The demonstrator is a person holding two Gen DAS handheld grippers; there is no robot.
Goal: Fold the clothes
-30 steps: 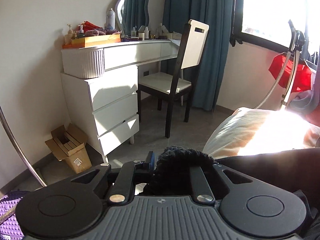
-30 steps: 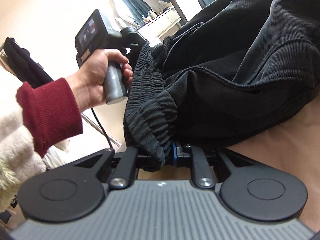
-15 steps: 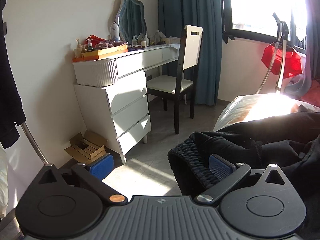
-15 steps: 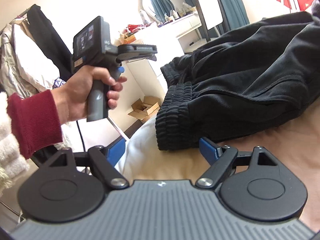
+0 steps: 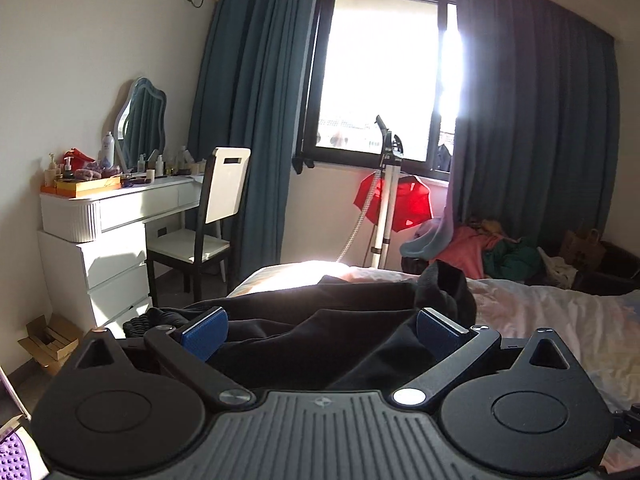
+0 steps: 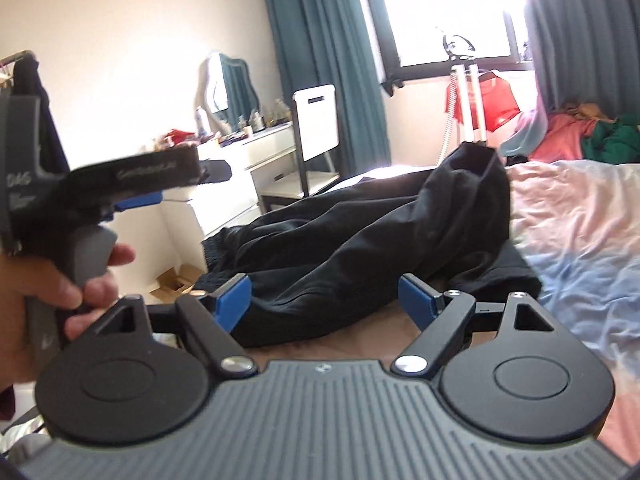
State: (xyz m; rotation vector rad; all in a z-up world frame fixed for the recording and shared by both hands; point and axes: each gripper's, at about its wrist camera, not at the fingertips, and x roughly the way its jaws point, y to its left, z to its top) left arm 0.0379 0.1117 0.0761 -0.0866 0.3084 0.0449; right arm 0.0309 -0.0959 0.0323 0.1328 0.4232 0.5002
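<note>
In the right wrist view the left hand-held gripper (image 6: 176, 184) is smeared by motion blur, its printed lettering unreadable, and the hand (image 6: 52, 292) holding it is cut off by the left edge. The near end of the black trousers (image 5: 328, 332) disappears behind the left hand-held gripper's own body in the left wrist view. The bottles on the white surface (image 5: 132, 196) are too small to identify. The window (image 5: 380, 76) is blown out by glare. The pile of clothes (image 5: 496, 248) blends into an unreadable heap.
</note>
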